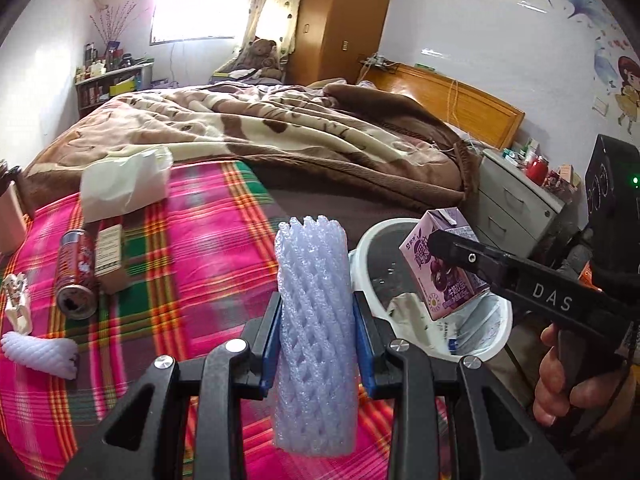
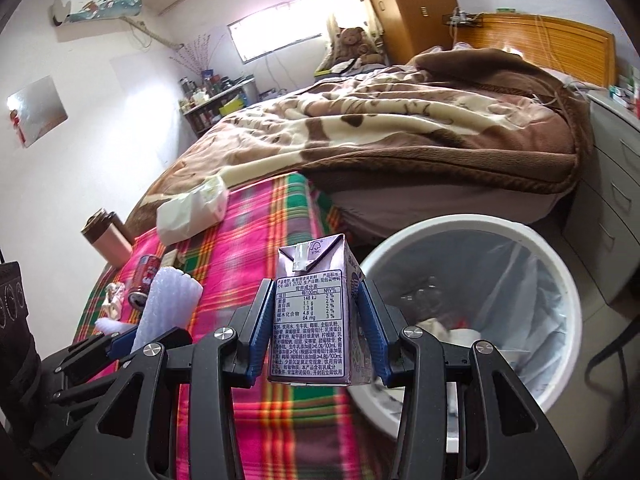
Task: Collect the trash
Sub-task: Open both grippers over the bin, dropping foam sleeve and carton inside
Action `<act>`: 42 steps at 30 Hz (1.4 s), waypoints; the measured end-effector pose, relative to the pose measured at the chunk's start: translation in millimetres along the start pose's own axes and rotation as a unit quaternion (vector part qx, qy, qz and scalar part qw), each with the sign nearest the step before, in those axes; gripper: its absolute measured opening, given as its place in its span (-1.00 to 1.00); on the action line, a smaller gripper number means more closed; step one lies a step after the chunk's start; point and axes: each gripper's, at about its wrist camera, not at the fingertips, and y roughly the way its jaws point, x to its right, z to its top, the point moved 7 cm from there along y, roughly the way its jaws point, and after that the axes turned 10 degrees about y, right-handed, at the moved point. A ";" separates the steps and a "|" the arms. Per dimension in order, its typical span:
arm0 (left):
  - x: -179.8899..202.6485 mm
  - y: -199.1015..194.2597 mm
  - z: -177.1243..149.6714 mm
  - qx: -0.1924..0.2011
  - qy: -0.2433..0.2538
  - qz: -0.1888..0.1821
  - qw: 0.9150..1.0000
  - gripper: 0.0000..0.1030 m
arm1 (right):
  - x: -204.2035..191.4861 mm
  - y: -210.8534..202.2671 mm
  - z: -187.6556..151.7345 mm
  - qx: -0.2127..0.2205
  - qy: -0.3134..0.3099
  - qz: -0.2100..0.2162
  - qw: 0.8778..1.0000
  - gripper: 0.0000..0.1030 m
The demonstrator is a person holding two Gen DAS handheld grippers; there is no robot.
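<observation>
Beside the white trash bin (image 2: pixel 472 236), which stands on the floor against the edge of the bed (image 1: pixel 192 240), both grippers are raised with loads. The left gripper (image 1: pixel 316 320) has its jaws clamped on a foam fruit net (image 1: pixel 314 328), pale lilac and tube-shaped, held upright just left of the bin's rim. The right gripper (image 2: pixel 316 320) has its jaws clamped on a purple drink carton (image 2: pixel 312 320), upright with its nutrition label toward the camera; in the left wrist view the carton (image 1: pixel 444 264) hangs directly above the bin's mouth (image 1: pixel 376 240). A hand (image 1: pixel 560 376) grips the right gripper's handle to the right of the bin.

The bin is lined with a clear plastic bag (image 2: pixel 532 304) and holds crumpled paper and wrappers.

On the plaid bedcover, left of the bin:
- a red drink can (image 1: pixel 76 272) lying on its side, open end toward the camera;
- a small brown box (image 1: pixel 110 260) touching the can;
- a white tissue pack (image 1: pixel 124 184) farther from the bin, near the brown blanket (image 1: pixel 280 128);
- a second foam net (image 1: pixel 40 352), white, lying flat;
- a small white object (image 1: pixel 16 300), too blurred to identify, beside that net.

A pink flask (image 2: pixel 106 240) stands at the bedcover's far edge from the bin.
</observation>
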 end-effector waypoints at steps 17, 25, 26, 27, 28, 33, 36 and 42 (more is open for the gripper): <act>77.3 47.9 17.0 -0.023 0.042 -0.040 0.998 -0.34 | 84.3 -3.9 7.2 -0.002 0.056 -0.061 0.997 -0.16; 101.2 60.1 16.9 -0.038 0.055 -0.056 0.996 -0.34 | 105.8 -4.8 8.5 -0.001 0.064 -0.085 0.994 -0.15; 103.5 61.2 16.9 -0.039 0.057 -0.056 0.996 -0.34 | 107.7 -4.6 8.1 -0.002 0.065 -0.087 0.994 -0.15; 106.0 62.4 17.0 -0.040 0.059 -0.057 0.996 -0.34 | 109.1 -4.7 7.9 -0.002 0.065 -0.088 0.994 -0.15; 107.6 63.2 17.5 -0.041 0.060 -0.058 0.996 -0.34 | 111.1 -4.6 7.4 -0.003 0.067 -0.090 0.994 -0.15; 116.6 68.6 18.3 -0.045 0.065 -0.063 0.995 -0.32 | 118.9 -3.1 6.4 -0.008 0.071 -0.100 0.992 -0.15; 118.5 71.3 17.5 -0.047 0.062 -0.064 0.995 0.00 | 122.8 -2.8 6.0 -0.012 0.073 -0.105 0.992 -0.14; 116.2 68.6 16.6 -0.046 0.060 -0.064 0.995 0.29 | 123.8 -3.2 5.8 -0.011 0.075 -0.111 0.991 -0.02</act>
